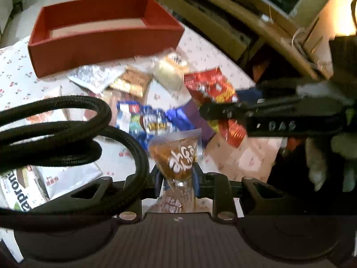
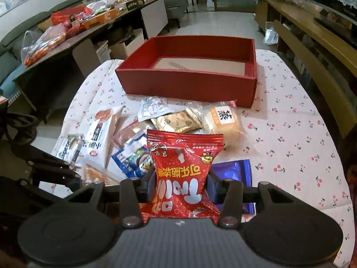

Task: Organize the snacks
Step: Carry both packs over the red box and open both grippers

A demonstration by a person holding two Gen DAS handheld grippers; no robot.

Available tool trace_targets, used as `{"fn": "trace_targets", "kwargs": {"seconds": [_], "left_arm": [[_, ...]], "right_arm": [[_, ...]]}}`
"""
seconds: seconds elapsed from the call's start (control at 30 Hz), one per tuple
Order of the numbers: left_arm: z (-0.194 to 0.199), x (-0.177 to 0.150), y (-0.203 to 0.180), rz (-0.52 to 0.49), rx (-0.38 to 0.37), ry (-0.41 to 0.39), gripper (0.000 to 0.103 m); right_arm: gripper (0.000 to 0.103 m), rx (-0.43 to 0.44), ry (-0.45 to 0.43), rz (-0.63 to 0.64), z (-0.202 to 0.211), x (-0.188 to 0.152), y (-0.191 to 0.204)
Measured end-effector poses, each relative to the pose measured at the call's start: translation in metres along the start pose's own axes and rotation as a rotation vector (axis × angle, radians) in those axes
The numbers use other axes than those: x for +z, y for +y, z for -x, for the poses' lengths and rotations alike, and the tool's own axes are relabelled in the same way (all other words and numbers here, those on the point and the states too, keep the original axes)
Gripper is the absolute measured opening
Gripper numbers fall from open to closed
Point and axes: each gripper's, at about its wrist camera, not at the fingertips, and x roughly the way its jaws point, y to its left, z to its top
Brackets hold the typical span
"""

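Observation:
My left gripper (image 1: 177, 176) is shut on a brown snack packet (image 1: 176, 156) with white lettering and holds it above the pile. My right gripper (image 2: 180, 178) is shut on a red snack packet (image 2: 183, 169); it also shows in the left wrist view (image 1: 209, 87), held by the right gripper's dark arm (image 1: 267, 111). An empty red box (image 2: 189, 82) stands at the far side of the table, also in the left wrist view (image 1: 100, 51). Loose snacks lie before it: a silver packet (image 2: 151, 107), gold biscuits (image 2: 176, 120), a bread roll (image 2: 223, 118), a blue packet (image 1: 145, 120).
The table has a white cherry-print cloth (image 2: 290, 134). A purple packet (image 2: 232, 172) lies under my right gripper. White packets (image 2: 100, 134) lie at the left. A black cable (image 1: 67, 134) loops across the left wrist view. Wooden shelves (image 2: 312, 44) stand at the right, a cluttered bench (image 2: 67, 29) at the left.

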Motion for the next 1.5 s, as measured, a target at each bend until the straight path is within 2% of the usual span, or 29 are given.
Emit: {"fn": "trace_targets", "kwargs": {"seconds": [0.37,0.6,0.73,0.93,1.17,1.27,1.37,1.43,1.5], "left_arm": [[0.035,0.044,0.02,0.088,-0.041,-0.179,0.034],[0.043,0.104,0.049,0.103,-0.027,-0.291,0.034],[0.034,0.144,0.071,0.113,0.0,-0.328,0.035],[-0.009,0.184,0.107,0.154,0.027,-0.319,0.036],[-0.041,0.191,0.144,0.202,0.087,-0.277,0.041],[-0.049,0.188,0.153,0.21,0.119,-0.261,0.048],[-0.053,0.185,0.163,0.233,0.156,-0.244,0.051],[-0.051,0.184,0.166,0.237,0.151,-0.249,0.051],[-0.047,0.185,0.164,0.241,0.151,-0.259,0.058]], "right_arm": [[0.051,-0.002,-0.088,0.004,0.006,0.04,-0.003],[0.051,0.0,-0.157,0.025,-0.011,0.105,-0.005],[0.051,-0.01,-0.171,0.012,-0.04,0.148,-0.015],[0.052,-0.025,-0.117,-0.007,-0.107,0.189,-0.037],[0.052,-0.063,-0.034,0.012,-0.173,0.189,-0.051],[0.052,-0.083,-0.034,0.013,-0.189,0.187,-0.055],[0.053,-0.089,-0.009,-0.006,-0.2,0.187,-0.061],[0.055,-0.101,-0.009,0.016,-0.203,0.188,-0.062],[0.058,-0.101,-0.015,0.038,-0.2,0.189,-0.06]]}}
